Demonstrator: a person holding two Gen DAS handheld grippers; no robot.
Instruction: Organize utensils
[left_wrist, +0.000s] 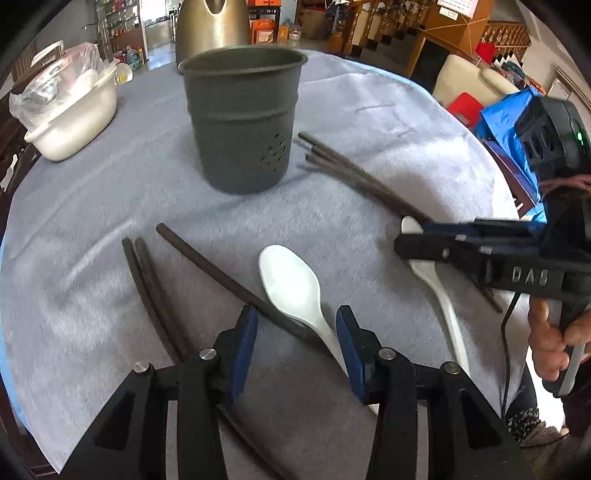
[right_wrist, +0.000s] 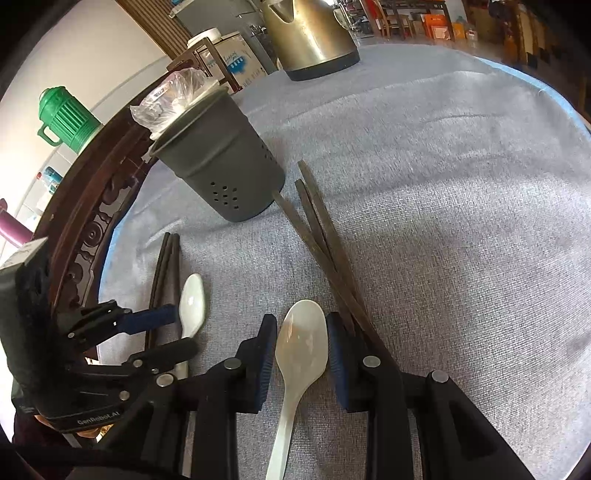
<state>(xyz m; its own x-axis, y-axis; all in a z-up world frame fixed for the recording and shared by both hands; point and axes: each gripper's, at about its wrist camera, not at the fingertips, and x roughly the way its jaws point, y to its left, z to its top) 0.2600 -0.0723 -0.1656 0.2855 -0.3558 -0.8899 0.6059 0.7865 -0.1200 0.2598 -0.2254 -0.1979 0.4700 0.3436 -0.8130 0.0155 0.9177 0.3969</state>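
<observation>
White plastic spoons are being straddled, one by each gripper, on a table covered with a grey cloth (left_wrist: 92, 229). In the left wrist view the left gripper (left_wrist: 295, 343) is being held with jaws apart around the handle of one spoon (left_wrist: 291, 284); the pads are not pressing on it, and a single dark chopstick (left_wrist: 221, 273) is lying across beneath the same jaws. In the right wrist view the right gripper (right_wrist: 301, 347) is being held likewise open around the bowl of the second spoon (right_wrist: 301, 347), pads just beside it but apart. A grey perforated holder (left_wrist: 242, 122) is standing upright toward the far edge, empty as far as can be seen. A pair of chopsticks (left_wrist: 147, 288) is lying near the left edge, and a loose bundle (left_wrist: 351, 173) is lying beside the holder. A metal kettle (right_wrist: 310, 33) and a white basin (left_wrist: 70, 122) are standing at the far edge. The step in hand is judged to be grasping; next, closing on each spoon without catching the chopstick is being called for.
</observation>
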